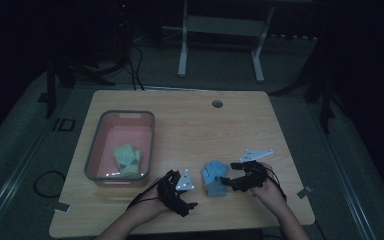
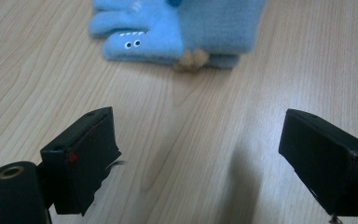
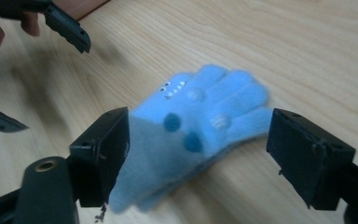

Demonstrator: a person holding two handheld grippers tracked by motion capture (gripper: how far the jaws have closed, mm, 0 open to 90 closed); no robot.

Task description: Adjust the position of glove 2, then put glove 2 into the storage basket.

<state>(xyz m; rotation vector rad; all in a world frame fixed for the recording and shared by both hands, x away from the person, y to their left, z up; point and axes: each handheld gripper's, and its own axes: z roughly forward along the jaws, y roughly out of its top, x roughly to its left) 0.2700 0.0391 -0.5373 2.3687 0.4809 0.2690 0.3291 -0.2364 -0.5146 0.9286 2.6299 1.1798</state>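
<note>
A light blue knitted glove (image 1: 214, 179) with dark blue dots and small eyes lies flat on the wooden table (image 1: 190, 125), near the front. My right gripper (image 1: 228, 174) reaches in from the right. In the right gripper view its jaws stand open on either side of the glove (image 3: 196, 126), pads not pressing. My left gripper (image 1: 189, 192) hovers just left of the glove. Its jaws (image 2: 200, 140) are wide open with bare wood between them, and the glove (image 2: 177, 28) lies a short way ahead. A yellow-green glove (image 1: 126, 160) rests inside the pink bin (image 1: 94, 150).
The grey-rimmed pink bin takes up the table's left side. A cable hole (image 1: 217, 104) sits near the far edge. White frame legs (image 1: 182, 50) stand on the floor beyond the table. The left gripper's jaw (image 3: 67, 28) shows at the right gripper view's upper left.
</note>
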